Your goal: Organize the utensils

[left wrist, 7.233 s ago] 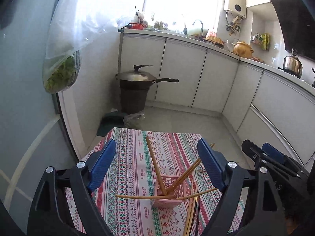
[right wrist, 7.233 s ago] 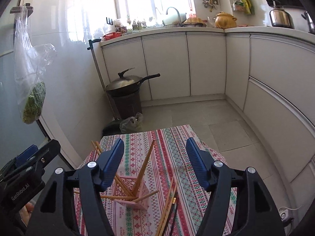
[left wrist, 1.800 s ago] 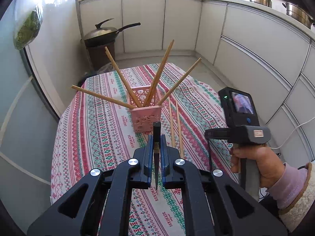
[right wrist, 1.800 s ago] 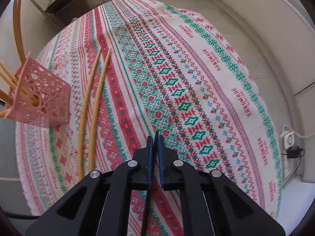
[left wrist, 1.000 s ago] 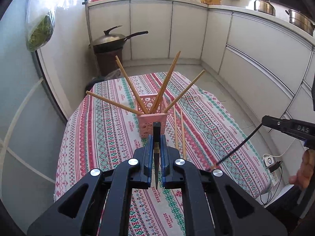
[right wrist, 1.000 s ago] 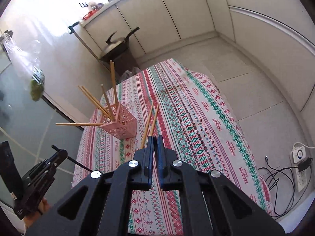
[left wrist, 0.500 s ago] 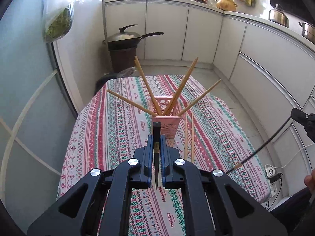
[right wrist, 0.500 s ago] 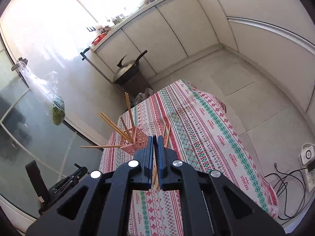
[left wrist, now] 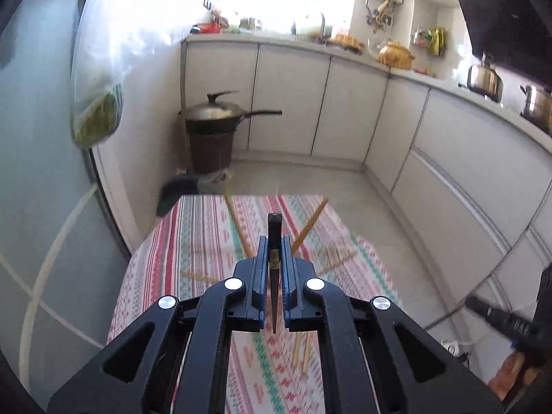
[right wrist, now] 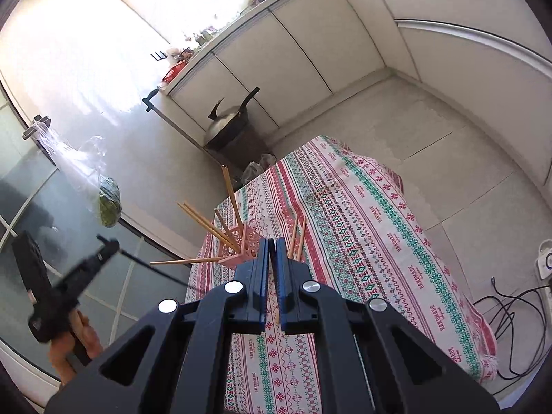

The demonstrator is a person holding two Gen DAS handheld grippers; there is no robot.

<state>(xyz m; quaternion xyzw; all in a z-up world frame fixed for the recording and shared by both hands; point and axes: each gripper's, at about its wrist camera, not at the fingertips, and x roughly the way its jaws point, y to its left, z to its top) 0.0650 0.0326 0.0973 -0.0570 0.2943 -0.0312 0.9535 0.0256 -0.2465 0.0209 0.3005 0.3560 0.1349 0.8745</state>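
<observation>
both grippers lifted higher; left gripper point(left wrist: 274, 269) pinches black chopstick point(left wrist: 275, 238), right gripper point(right wrist: 272, 269) pressed together; holder point(right wrist: 241, 246) beneath.

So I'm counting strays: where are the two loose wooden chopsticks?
In the right wrist view, the two loose chopsticks lie side by side on the tablecloth, just right of the pink holder.
</observation>
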